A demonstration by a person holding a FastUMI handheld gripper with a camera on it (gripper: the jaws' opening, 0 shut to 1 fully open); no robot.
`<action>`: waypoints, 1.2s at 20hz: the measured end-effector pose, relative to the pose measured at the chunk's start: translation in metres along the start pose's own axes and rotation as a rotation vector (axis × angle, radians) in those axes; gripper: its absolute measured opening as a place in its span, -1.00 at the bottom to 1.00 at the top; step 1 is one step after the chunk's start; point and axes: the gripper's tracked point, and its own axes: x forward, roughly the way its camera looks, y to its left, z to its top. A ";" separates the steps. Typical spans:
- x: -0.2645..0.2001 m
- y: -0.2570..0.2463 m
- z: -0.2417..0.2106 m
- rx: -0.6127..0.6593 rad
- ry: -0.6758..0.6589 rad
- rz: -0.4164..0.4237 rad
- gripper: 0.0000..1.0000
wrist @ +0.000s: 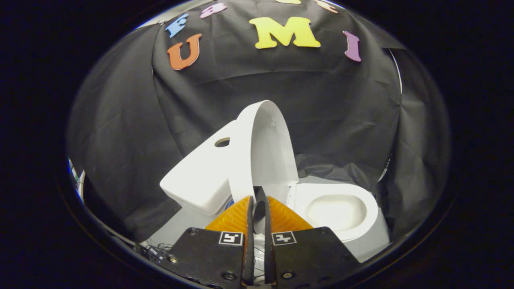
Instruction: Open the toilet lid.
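A small white toilet stands ahead of me, its tank (196, 180) to the left and its open bowl and seat (341, 208) to the right. The toilet lid (269, 148) is raised upright and rests back against the tank. My gripper (259, 199) is at the lid's lower near edge. Its fingers are drawn almost together, with the thin rim of the lid caught between the tips. The lid's hinge end is hidden behind the fingers.
Black cloth hangs close behind and on both sides of the toilet. The toilet stands on a pale base (373, 245). Some loose wires (158, 249) lie low on the left beside the gripper body.
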 end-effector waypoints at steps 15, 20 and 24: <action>0.002 0.011 -0.004 0.031 0.064 0.064 -0.46; -0.026 -0.008 0.003 0.037 0.024 0.053 0.58; -0.044 -0.032 0.003 0.015 -0.024 0.049 0.87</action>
